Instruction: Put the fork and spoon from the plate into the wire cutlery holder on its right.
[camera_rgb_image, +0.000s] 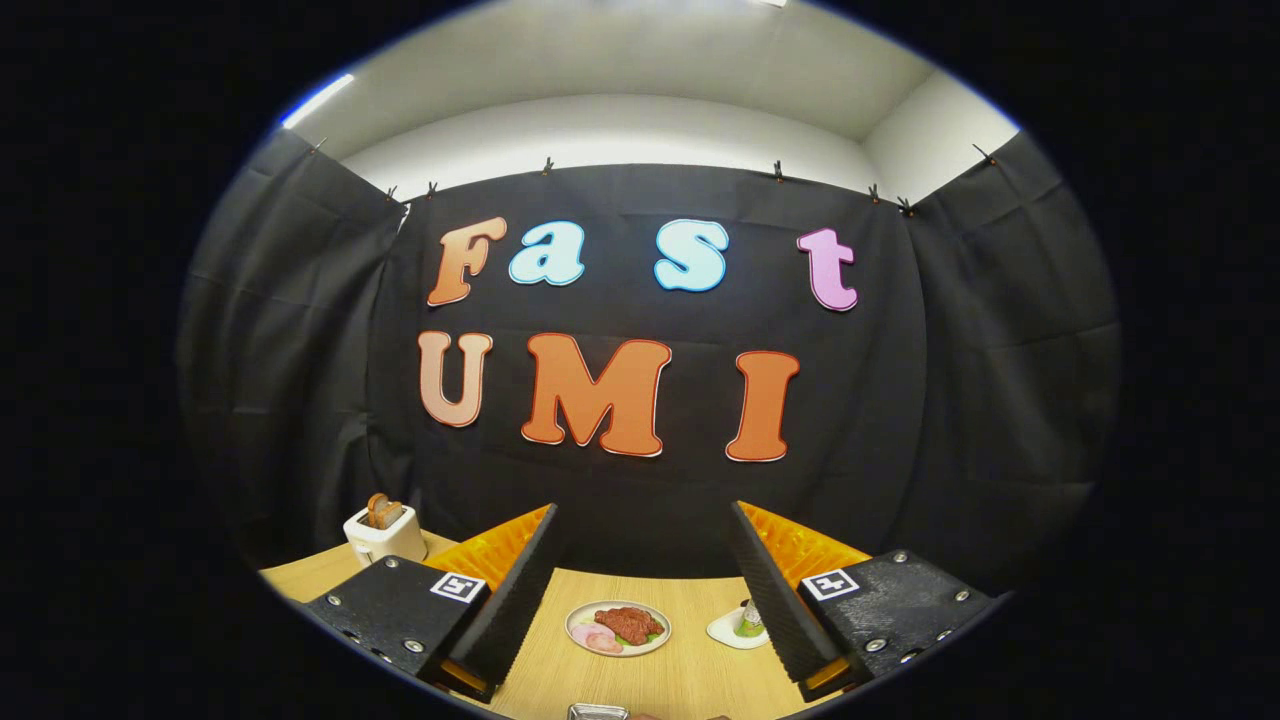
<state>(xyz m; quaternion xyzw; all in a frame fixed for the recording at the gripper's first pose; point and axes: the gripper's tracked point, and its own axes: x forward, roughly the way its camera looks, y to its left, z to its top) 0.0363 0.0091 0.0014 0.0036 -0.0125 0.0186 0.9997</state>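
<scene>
Booth: wooden table (690, 670), dish (618, 627) between fingers
Gripper (640, 600): wide open, empty
Next: tilt down, find fork

Light wooden table (690, 670). On it: round plate of food (617, 627), small white dish (735, 629) holding a green item, white toaster (383, 534).

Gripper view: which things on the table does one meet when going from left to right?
Toaster with bread in its slots → round plate of food, seen between the open gripper fingers → small white dish holding a little green thing, partly hidden behind the right-hand finger.
</scene>
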